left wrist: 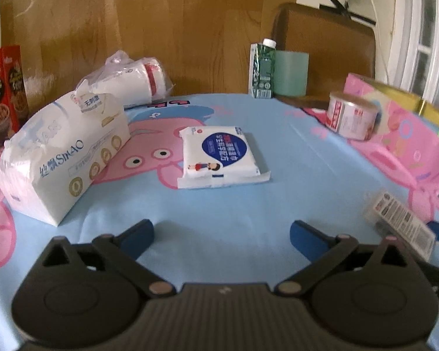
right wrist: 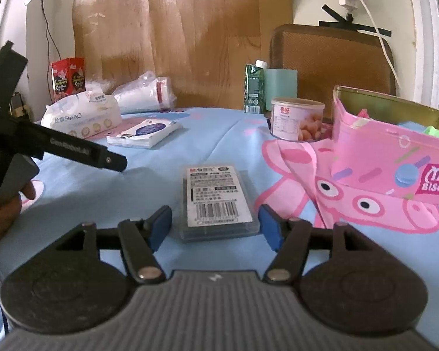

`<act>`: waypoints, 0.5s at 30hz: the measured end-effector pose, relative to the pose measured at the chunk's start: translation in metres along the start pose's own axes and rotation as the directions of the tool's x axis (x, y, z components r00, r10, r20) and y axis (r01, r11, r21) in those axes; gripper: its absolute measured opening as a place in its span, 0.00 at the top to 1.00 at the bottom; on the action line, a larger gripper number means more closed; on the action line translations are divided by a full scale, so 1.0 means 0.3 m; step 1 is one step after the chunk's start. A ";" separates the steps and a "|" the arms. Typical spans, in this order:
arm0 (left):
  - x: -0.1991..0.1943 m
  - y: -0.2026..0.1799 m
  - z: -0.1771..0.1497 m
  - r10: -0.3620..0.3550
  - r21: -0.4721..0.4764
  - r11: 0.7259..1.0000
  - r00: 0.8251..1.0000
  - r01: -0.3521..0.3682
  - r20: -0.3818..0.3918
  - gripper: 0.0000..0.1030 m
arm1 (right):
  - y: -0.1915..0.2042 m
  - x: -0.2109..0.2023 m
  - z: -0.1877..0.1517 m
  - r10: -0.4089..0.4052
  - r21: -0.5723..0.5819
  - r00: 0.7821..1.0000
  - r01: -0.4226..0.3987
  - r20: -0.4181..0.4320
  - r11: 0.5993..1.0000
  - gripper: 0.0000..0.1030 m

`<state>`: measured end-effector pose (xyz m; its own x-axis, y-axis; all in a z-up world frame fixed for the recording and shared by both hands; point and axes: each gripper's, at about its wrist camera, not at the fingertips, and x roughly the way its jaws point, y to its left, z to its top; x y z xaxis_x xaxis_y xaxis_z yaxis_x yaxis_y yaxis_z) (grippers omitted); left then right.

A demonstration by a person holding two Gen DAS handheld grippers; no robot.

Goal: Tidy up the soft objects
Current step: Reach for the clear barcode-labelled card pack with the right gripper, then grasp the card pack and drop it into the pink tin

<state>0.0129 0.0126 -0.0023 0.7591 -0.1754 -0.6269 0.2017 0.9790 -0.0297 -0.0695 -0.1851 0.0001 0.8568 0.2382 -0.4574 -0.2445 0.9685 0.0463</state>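
Apparently the sorting is only beginning: nothing soft is sitting in the pink biscuit tin (right wrist: 395, 158) yet, as far as its open top is showing, though something green is peeking inside that I cannot identify. The left gripper (left wrist: 221, 235) is hanging with its jaws wide apart and nothing between them. The flat tissue pack (left wrist: 219, 155) is lying straight ahead of it, a little apart, and the large tissue bag (left wrist: 64, 158) is lying ahead to its left. The right gripper (right wrist: 216, 228) is also standing apart, its blue pads on either side of a small clear case (right wrist: 216, 204) with a barcode label, not pressing on it; this case is looking hard, not soft. The tin is standing ahead to its right. So both tissue packs are still waiting. Everything is resting on a light blue cloth (left wrist: 292, 161) with pink cartoon pigs. Behind it a wooden board (right wrist: 196, 35) is leaning on the wall, beside a brown chair back (right wrist: 336, 58).
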 end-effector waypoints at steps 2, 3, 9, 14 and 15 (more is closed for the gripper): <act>0.006 -0.012 0.001 0.020 0.024 1.000 1.000 -0.019 -0.009 0.00 | -0.009 -0.014 -0.011 0.006 -0.002 1.000 -0.006 0.007 1.000 0.31; 0.006 -0.015 0.001 0.024 0.028 0.999 1.000 -0.023 -0.010 0.00 | -0.012 -0.019 -0.014 0.005 -0.004 1.000 -0.005 0.010 1.000 0.31; 0.008 -0.007 0.003 0.020 0.028 0.999 1.000 -0.019 -0.010 0.00 | -0.031 -0.034 -0.018 -0.005 0.010 1.000 0.005 0.010 1.000 0.31; -0.001 0.003 0.008 -0.003 0.003 1.000 1.000 0.003 -0.015 0.01 | -0.022 -0.028 -0.010 -0.007 -0.009 1.000 0.007 -0.001 1.000 0.36; -0.016 -0.002 0.007 -0.033 -0.023 0.999 0.999 0.033 -0.020 0.03 | -0.027 -0.027 -0.009 0.002 -0.011 1.000 -0.002 -0.003 1.000 0.39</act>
<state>0.0104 0.0125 0.0022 0.7397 -0.2057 -0.6408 0.2120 0.9749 -0.0682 -0.0757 -0.1950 0.0010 0.8548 0.2396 -0.4603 -0.2509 0.9673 0.0377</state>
